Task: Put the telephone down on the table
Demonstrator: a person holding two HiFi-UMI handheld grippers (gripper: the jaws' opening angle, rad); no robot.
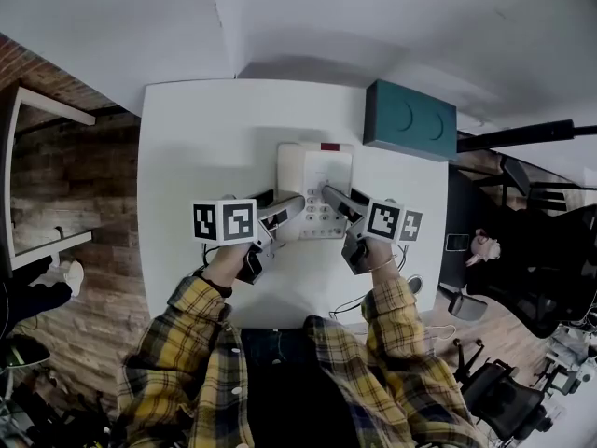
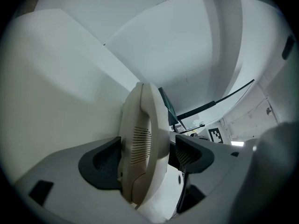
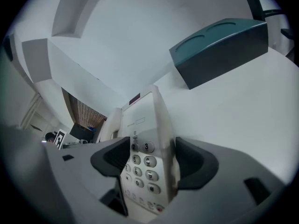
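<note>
Both jaw pairs tight around telephone [image 1: 312, 177]

We read this as office. We see white table [image 1: 201, 147] carrying keypad desk telephone [image 1: 315, 189], teal box [image 1: 409, 119] at far edge. Black swivel chairs [image 1: 508, 401] on castors crowd right side; another person [image 1: 522, 241] sits among them. Wood-plank floor [image 1: 65, 185], brick wall [image 1: 37, 73] at left, second white desk [image 1: 56, 110] there. Cables [image 1: 350, 304] trail off near edge.
</note>
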